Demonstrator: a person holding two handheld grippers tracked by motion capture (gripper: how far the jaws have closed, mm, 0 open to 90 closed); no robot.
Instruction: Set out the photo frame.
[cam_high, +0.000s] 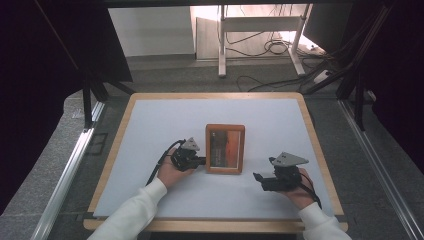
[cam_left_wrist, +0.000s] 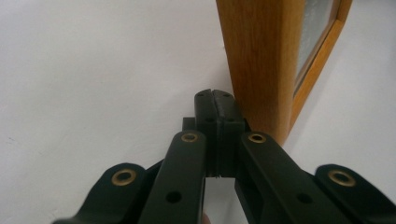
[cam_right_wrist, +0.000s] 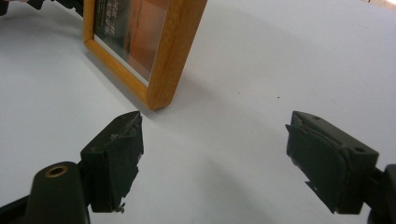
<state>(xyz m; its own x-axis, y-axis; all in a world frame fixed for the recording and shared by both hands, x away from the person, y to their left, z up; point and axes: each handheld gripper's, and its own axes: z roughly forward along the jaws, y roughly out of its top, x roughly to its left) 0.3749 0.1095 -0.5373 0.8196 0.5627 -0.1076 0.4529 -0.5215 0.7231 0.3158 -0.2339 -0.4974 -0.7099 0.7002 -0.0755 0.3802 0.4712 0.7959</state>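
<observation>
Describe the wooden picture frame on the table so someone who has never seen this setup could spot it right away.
Start at the white mat that covers the wood-edged table. Near its middle, slightly toward the person, lies the picture frame, between the left tool, shut at its left edge, and the open right tool. It is the only wooden thing on the mat: a warm orange-brown upright rectangle with a dark and orange picture behind glass.
</observation>
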